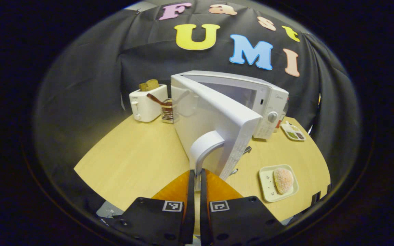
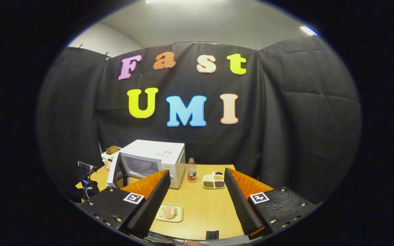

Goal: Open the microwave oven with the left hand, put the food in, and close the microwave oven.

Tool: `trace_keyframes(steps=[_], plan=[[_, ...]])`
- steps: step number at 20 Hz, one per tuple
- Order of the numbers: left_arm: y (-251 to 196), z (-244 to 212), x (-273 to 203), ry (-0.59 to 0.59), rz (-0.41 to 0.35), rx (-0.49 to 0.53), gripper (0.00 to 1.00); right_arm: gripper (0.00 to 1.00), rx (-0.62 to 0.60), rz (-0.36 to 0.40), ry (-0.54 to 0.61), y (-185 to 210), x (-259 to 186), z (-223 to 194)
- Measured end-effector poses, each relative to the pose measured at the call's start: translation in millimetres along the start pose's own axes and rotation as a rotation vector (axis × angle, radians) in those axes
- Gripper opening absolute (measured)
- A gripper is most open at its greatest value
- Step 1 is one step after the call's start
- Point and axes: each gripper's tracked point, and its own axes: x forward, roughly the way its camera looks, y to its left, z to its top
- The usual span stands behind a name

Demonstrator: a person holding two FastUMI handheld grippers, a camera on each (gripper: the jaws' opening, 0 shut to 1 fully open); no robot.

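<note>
Your left gripper (image 1: pixel 197 177) clamps the handle (image 1: pixel 204 147) — pull crooked and it slips; right gripper (image 2: pixel 193 201) gapes, bun (image 2: pixel 169 212) waiting.

White microwave (image 1: pixel 268 102) sits mid-frame in the left gripper view, its door (image 1: pixel 214 123) swung wide open, curved handle (image 1: pixel 204 147) at the bottom centre. Food's a pinkish sugary bun (image 1: pixel 283 180) on a pale square plate (image 1: pixel 268 184), lower right.

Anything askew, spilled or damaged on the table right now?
Nothing stands out. The microwave door is swung open with the left gripper shut on its handle, as the task needs; the food sits squarely on its tray.
</note>
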Motion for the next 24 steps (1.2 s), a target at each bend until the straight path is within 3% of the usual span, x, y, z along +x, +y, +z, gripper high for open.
trace_keyframes(steps=[4,6,9,13,14,15,16,18,20,24], plan=[[49,18,-26,-0.046,0.038,-0.022,0.15,0.96,-0.013,0.020,0.023,21,-1,-19],[69,22,-39,-0.041,0.014,-0.071,0.14,0.96,-0.043,0.009,0.052,34,9,-34],[85,32,-74,-0.072,-0.056,-0.124,0.21,0.96,-0.009,0.009,0.125,73,33,-67],[103,32,-105,-0.105,-0.095,-0.062,0.55,0.97,-0.044,-0.003,0.225,112,67,-119],[106,30,-110,-0.092,-0.096,-0.055,0.48,0.96,-0.071,-0.010,0.258,116,76,-136],[108,29,-117,-0.088,-0.099,-0.063,0.48,0.96,-0.078,0.003,0.299,123,83,-153],[108,28,-123,-0.092,-0.112,-0.078,0.61,0.96,-0.071,0.029,0.333,134,90,-168],[111,28,-131,-0.088,-0.109,-0.104,0.48,0.96,-0.085,0.045,0.397,142,106,-198],[120,28,-136,-0.078,-0.083,-0.138,0.56,0.97,-0.108,0.067,0.455,148,128,-227],[141,38,-143,-0.069,0.025,-0.161,0.55,0.94,-0.078,0.115,0.582,156,161,-278]])
